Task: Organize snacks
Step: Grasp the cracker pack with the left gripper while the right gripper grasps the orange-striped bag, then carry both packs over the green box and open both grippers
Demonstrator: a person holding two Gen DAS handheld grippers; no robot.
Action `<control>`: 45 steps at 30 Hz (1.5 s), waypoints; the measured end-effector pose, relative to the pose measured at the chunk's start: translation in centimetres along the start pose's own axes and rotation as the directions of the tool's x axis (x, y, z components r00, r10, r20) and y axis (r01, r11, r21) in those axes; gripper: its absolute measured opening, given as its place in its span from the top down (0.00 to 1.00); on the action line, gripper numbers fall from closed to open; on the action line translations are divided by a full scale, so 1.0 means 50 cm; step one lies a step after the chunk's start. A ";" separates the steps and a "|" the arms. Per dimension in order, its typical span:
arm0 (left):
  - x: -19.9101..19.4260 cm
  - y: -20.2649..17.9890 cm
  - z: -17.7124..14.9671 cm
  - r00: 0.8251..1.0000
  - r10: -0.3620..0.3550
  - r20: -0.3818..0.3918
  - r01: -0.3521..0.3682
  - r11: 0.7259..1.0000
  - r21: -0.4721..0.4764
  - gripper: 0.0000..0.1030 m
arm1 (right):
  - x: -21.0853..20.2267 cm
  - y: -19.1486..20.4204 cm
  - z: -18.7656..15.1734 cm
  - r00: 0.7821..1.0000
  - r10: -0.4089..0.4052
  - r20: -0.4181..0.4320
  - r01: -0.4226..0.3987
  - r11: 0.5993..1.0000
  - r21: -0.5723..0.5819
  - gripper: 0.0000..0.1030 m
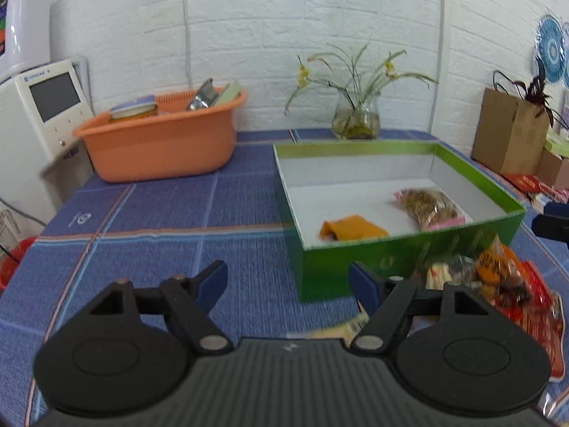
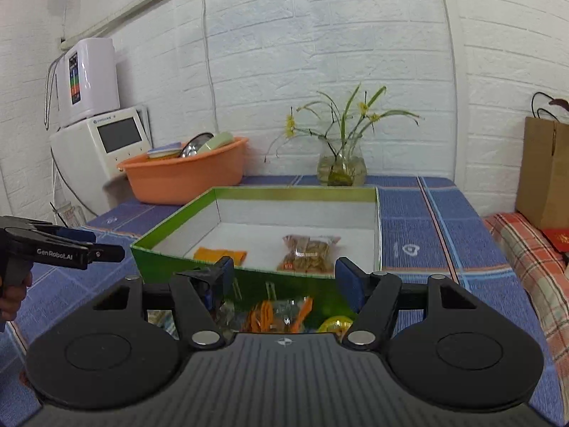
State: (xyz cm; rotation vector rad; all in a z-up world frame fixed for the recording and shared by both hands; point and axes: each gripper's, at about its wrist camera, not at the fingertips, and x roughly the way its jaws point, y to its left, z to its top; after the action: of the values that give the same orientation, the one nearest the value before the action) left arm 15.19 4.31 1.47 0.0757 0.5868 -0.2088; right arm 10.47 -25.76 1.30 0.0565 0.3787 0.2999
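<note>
A green box point(image 1: 355, 259) point(image 2: 170, 267) with a white inside stands on the blue checked tablecloth. In it lie an orange packet point(image 1: 352, 229) point(image 2: 220, 253) and a clear bag of brown snacks point(image 1: 430, 206) point(image 2: 309, 249). Loose snack packets point(image 1: 498, 281) point(image 2: 277, 315) are piled on the cloth in front of the box. My left gripper point(image 1: 288, 283) is open over bare cloth, left of the pile, nothing between its pads. My right gripper point(image 2: 284, 279) is open wide above the pile, holding nothing. The left gripper point(image 2: 64, 249) also shows at the left of the right wrist view.
An orange tub point(image 1: 160, 142) point(image 2: 185, 174) with a jar and tins sits at the back left. A glass vase with flowers point(image 1: 355, 117) point(image 2: 341, 167) stands behind the box. White appliances point(image 1: 39, 114) are at the left, a brown paper bag point(image 2: 544, 174) at the right.
</note>
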 end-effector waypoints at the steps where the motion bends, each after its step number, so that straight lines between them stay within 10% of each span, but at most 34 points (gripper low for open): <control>1: 0.006 -0.007 -0.015 1.000 -0.018 -0.023 0.018 1.000 0.012 0.27 | 0.003 0.003 -0.010 1.000 0.002 -0.020 -0.002 1.000 -0.005 0.00; 6: 0.051 -0.060 -0.054 0.989 -0.045 -0.142 0.057 0.995 0.081 0.24 | 0.033 0.025 -0.033 0.995 -0.032 -0.098 0.029 0.999 -0.027 0.00; 11: 0.072 -0.102 -0.061 0.983 -0.016 -0.183 0.047 0.985 0.163 0.00 | 0.078 0.043 -0.035 0.987 -0.056 -0.153 0.049 0.998 -0.047 0.00; 18: 0.083 -0.061 -0.059 0.974 -0.111 -0.197 0.129 0.988 0.082 0.02 | 0.126 0.062 -0.038 0.975 -0.098 -0.198 0.077 0.991 -0.111 0.00; 24: 0.049 -0.056 -0.069 0.972 -0.142 -0.187 0.161 0.983 0.090 0.24 | 0.101 0.050 -0.051 0.975 -0.102 -0.197 0.082 0.991 -0.107 0.15; 34: -0.048 -0.030 -0.092 0.999 -0.001 -0.043 0.003 0.999 0.034 0.30 | -0.031 0.053 -0.039 0.997 -0.078 -0.018 0.077 0.996 -0.049 0.15; 45: -0.161 -0.053 -0.040 0.987 0.031 0.155 -0.037 0.999 0.036 0.29 | -0.066 0.123 -0.014 0.998 0.017 0.062 -0.013 0.998 -0.069 0.15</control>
State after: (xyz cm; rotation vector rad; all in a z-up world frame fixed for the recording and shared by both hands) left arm 7.00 3.40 4.26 0.1061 0.4271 -0.1915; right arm 5.58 -20.87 2.53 0.0016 0.3063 0.3246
